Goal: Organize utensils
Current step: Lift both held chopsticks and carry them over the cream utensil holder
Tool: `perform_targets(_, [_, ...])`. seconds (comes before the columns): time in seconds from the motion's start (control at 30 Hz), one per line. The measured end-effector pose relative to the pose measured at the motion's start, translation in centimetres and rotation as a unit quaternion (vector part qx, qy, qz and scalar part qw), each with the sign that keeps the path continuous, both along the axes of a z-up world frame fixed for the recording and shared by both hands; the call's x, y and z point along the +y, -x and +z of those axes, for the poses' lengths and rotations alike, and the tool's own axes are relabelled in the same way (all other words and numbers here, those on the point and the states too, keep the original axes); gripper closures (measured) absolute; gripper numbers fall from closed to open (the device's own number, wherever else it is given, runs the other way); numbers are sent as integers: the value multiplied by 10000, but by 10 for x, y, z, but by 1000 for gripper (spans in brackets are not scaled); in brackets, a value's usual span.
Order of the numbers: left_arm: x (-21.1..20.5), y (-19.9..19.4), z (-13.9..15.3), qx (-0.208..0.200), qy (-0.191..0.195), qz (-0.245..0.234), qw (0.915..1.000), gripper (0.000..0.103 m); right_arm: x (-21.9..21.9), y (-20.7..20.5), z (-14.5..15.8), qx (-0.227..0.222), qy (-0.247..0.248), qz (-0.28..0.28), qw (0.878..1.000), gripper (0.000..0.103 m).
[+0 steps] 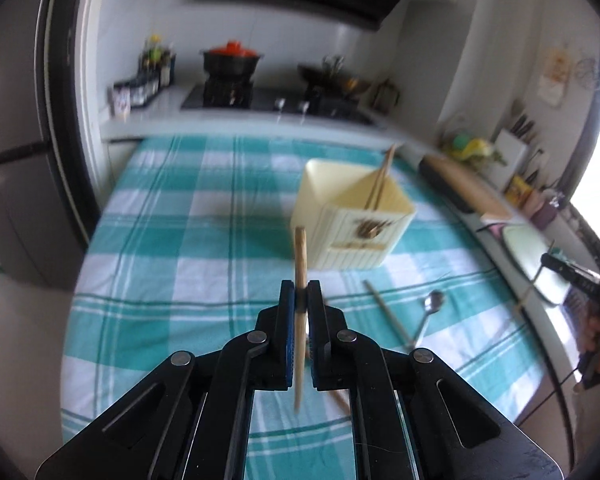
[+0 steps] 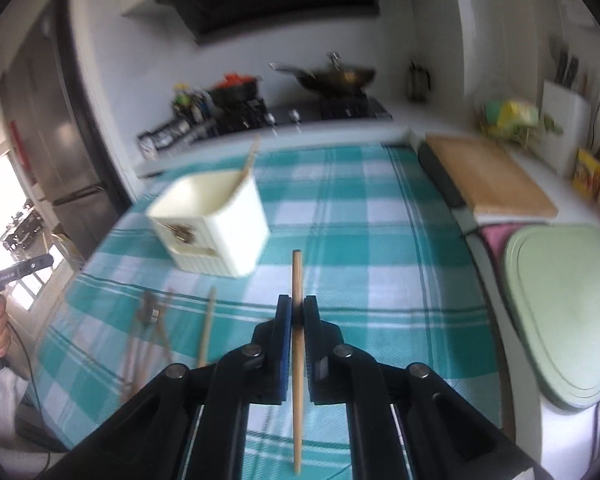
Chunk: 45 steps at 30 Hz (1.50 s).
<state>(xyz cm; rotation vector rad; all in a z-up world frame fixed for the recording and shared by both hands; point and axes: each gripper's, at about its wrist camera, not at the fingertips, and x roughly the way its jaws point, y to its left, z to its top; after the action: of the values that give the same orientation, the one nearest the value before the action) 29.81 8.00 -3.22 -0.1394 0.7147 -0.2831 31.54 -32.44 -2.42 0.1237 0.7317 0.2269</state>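
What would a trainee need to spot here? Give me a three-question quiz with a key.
1. True or false: each gripper is shut on a chopstick.
2. What already stands in the cream holder?
A. a spoon
B. chopsticks
C. nothing
3. Name the metal utensil lying on the checked cloth.

Key:
1. True: left gripper holds one chopstick, right gripper another chopstick.
2. B, the chopsticks in the holder.
3. A spoon.

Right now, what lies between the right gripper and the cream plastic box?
Only bare teal-checked tablecloth, in the right wrist view, between the right gripper, holding a wooden chopstick, and the cream plastic box.
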Motion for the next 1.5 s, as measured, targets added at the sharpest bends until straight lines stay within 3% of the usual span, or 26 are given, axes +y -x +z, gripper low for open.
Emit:
perform_targets(0.33, [-11, 24, 41, -487, 120, -165, 9986, 99, 29, 27, 56, -894, 82, 206, 9957, 97])
perform_targets(0.6, [-23, 11, 77, -732, -36, -376, 9966, 99, 50, 1, 89, -969, 218, 547, 9935, 97])
perform_targets(0.8, [-39, -7, 123, -1373, -67, -454, 9895, 99, 73, -21, 123, -1379, 417, 718, 9870, 97])
perform_targets(1.03, [-70, -54, 157, -2141, -137, -232, 9764, 99, 108, -59, 159, -2393, 303, 757, 9675, 97])
perform_targets(1.17, [-86, -92, 139, -1952, -184, -161, 9805, 99, 127, -85, 149, -2640, 265, 731, 9614, 97])
perform_targets(1.27, [-94, -124, 114, -1553, -158, -132, 9877, 99, 139, -109, 128, -2580, 351, 722, 9628, 97])
perform_targets(1.5, [-107, -186, 48, -406, -197, -237, 9987, 99, 155, -179, 54, -1347, 43, 1091, 9848, 97])
